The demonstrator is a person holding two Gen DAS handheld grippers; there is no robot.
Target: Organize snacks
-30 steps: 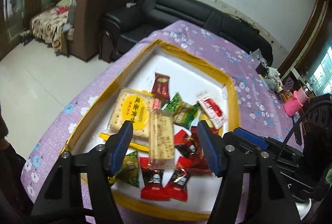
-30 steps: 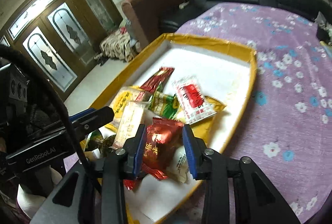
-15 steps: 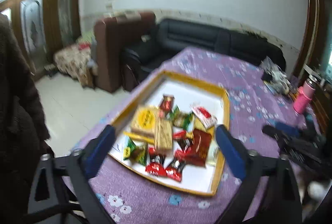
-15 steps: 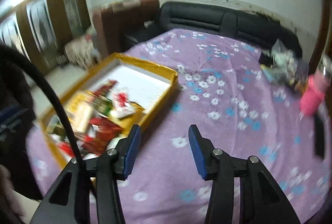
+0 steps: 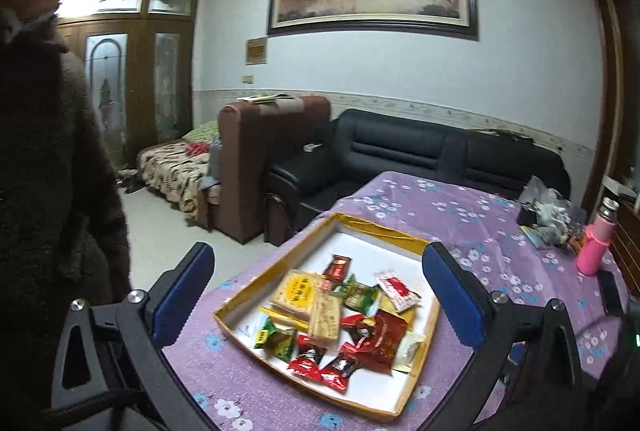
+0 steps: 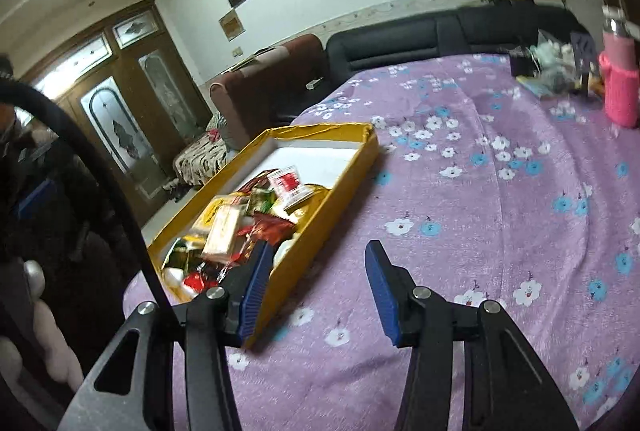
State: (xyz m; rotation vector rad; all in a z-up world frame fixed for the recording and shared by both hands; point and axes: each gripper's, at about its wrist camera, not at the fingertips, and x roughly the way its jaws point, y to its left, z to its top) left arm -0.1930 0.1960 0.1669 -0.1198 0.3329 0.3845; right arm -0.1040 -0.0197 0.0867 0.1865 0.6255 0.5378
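Observation:
A shallow yellow-rimmed box (image 5: 376, 227) with a white floor lies on the purple flowered tablecloth (image 5: 472, 219). Several wrapped snacks sit piled in its near half: a yellow cracker pack (image 5: 298, 287), a dark red pouch (image 5: 384, 335), a white and red pack (image 5: 396, 285), green and red candies. My left gripper (image 5: 316, 295) is wide open and empty, held high above the box. My right gripper (image 6: 316, 287) is open and empty, low over the cloth just right of the box (image 6: 352, 171).
A pink bottle (image 6: 620, 79) and clutter (image 6: 556, 59) stand at the table's far right; the bottle shows in the left view (image 5: 598, 243) too. A black sofa (image 5: 420, 151) and brown armchair (image 5: 256, 159) lie beyond. The person (image 5: 52, 135) stands at left.
Both grippers have pulled up and back from the snack pile. The left jaws have opened wide. The right gripper has swung right, off the box and over bare cloth.

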